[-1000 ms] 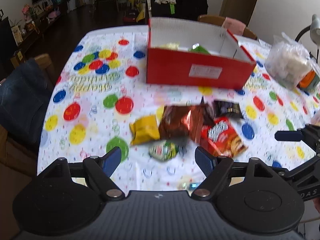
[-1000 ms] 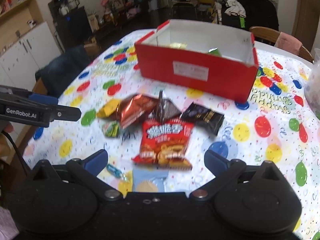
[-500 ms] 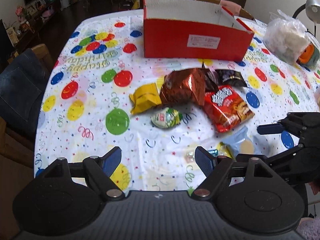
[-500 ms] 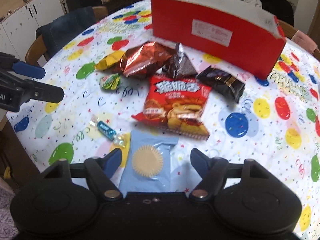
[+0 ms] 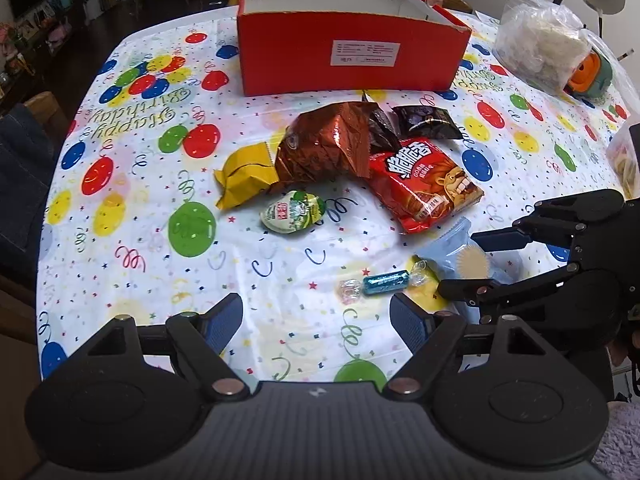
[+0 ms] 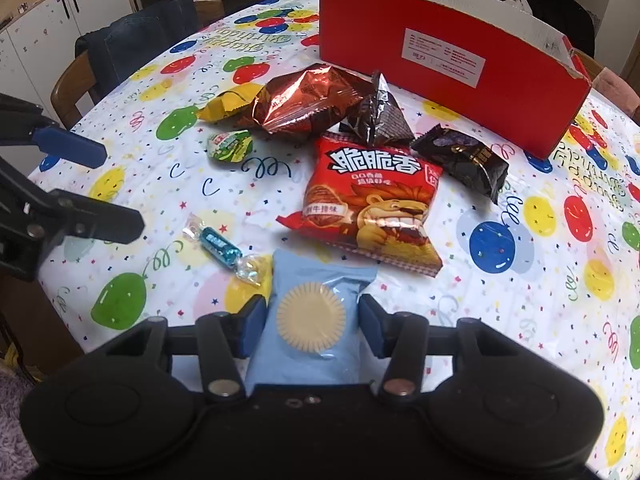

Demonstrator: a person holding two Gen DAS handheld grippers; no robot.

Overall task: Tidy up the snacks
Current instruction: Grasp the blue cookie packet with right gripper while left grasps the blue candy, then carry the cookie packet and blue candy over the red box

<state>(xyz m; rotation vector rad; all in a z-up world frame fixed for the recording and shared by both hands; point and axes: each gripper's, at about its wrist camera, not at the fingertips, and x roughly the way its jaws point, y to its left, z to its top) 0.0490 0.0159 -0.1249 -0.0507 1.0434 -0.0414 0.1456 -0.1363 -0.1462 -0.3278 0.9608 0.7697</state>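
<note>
Blue foil is what the right gripper [image 6: 312, 330] is closing on: the pale blue packet [image 6: 312, 320] with a round pastry printed on it, lying at the near end of the snack pile, on the side farthest from the red box [image 6: 452, 64]. Its jaws have just been narrowing, and the pads [image 6: 253, 326] are now sitting against both long edges of the packet, seemingly pinching it while it is still resting on the balloon-print tablecloth [image 6: 500, 288]. To do this well, I would be squeezing only until the wrapper stops slipping, lifting straight up so the corner is not dragging the red chip bag [image 6: 372, 204] just beyond it, and keeping clear of the blue wrapped candy [image 6: 222, 248] beside it, then carrying it over the box wall.

Nothing is sitting between the fingers of the left gripper [image 5: 316, 320]; it is hanging spread wide above bare cloth on the near side of the pile from the box, with that candy [image 5: 384, 283] just ahead.
</note>
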